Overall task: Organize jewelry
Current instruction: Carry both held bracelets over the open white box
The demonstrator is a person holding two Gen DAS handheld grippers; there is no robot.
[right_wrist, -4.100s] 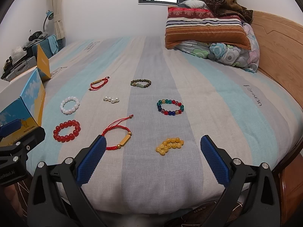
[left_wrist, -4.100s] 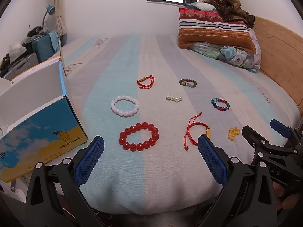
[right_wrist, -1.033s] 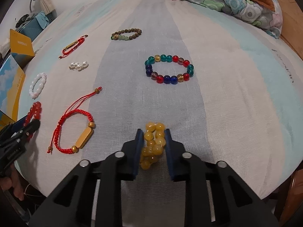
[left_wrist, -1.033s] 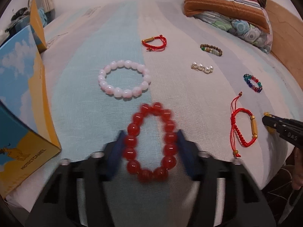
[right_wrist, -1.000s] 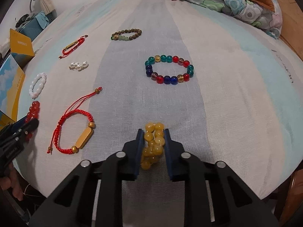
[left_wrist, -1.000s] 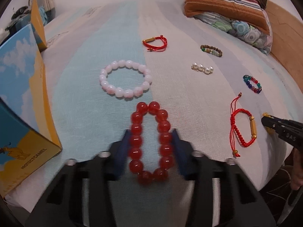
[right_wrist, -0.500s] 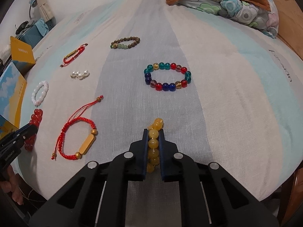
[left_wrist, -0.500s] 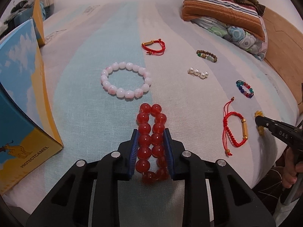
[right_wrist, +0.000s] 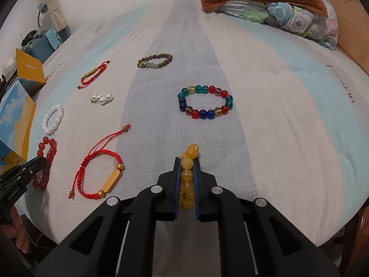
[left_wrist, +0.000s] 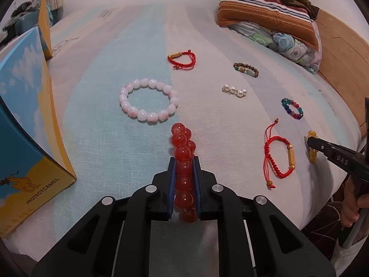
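Claws (left_wrist: 184,161) downtilted, clamping beads (left_wrist: 183,152)

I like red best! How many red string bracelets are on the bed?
2. One string bracelet lies near the front edge, between the red beads and yellow beads. The other lies farther back, behind the pearls.

Striped bed (left_wrist: 143,34), wooden headboard (left_wrist: 341,53), perhaps a lamp (right_wrist: 42,8)

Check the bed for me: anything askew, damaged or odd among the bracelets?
Nothing damaged. The red bracelet and yellow bracelet are squeezed flat, but only because the left tongs and right tongs are clamped on them. The left tongs' jaws have just been closing. The rest lie separate on the bed.
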